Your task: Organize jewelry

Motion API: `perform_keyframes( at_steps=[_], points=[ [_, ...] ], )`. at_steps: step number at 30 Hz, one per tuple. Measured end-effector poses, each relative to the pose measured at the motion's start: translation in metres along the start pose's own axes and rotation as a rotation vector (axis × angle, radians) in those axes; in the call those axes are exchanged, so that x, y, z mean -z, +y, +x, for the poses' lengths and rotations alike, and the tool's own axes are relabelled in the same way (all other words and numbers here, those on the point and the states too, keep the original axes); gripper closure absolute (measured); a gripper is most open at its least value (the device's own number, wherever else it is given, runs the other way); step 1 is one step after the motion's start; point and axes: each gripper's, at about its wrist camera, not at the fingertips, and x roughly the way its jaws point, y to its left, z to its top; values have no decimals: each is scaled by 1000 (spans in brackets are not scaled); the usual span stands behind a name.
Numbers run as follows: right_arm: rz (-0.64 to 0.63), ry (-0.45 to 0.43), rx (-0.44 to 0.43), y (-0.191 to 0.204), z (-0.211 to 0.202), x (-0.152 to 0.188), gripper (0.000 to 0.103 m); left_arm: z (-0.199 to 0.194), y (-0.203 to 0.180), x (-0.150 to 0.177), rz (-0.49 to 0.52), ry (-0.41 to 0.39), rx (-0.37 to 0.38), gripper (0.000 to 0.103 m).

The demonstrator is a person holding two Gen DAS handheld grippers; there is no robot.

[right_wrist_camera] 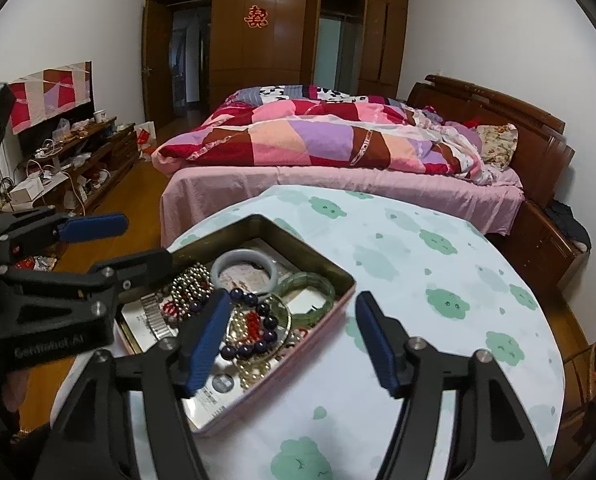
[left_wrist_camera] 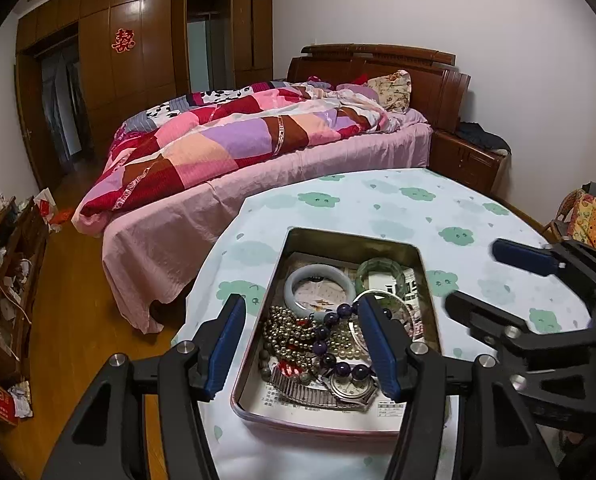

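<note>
- Jewelry is piled in a shallow metal tin [left_wrist_camera: 340, 242] set on a round table [left_wrist_camera: 438, 208] that is covered with a pale cloth printed with green clouds.
- In the tin, a pale jade bangle [left_wrist_camera: 298, 280] and a green bangle [left_wrist_camera: 364, 270] are seen at the far end, with a dark purple bead bracelet [left_wrist_camera: 322, 334], strands of metallic beads [left_wrist_camera: 284, 326] and a wristwatch [left_wrist_camera: 348, 390] nearer the cameras.
- The left gripper [left_wrist_camera: 302, 346] is held over the near part of the tin, its blue-padded jaws spread apart, with nothing clamped between them.
- The right gripper [right_wrist_camera: 294, 340] is held over the tin's right rim, jaws likewise parted and empty.
- A bed [right_wrist_camera: 338, 184] with a patchwork quilt [right_wrist_camera: 318, 136] is seen behind the table, and a wooden wardrobe [right_wrist_camera: 282, 32] beyond it.
</note>
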Motion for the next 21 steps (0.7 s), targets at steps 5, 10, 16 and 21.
perform_keyframes(
  at_steps=[5, 10, 16, 21],
  points=[
    [46, 16, 19, -12, -8, 13, 31, -6, -5, -2, 1, 3, -11, 44],
    [93, -41, 32, -20, -39, 26, 23, -39, -17, -12, 34, -94, 4, 24],
    [129, -43, 48, -27, -45, 32, 23, -39, -12, -14, 5, -104, -29, 23],
    [106, -95, 85, -26, -60, 29, 20, -47, -14, -14, 10, -127, -27, 23]
  ],
)
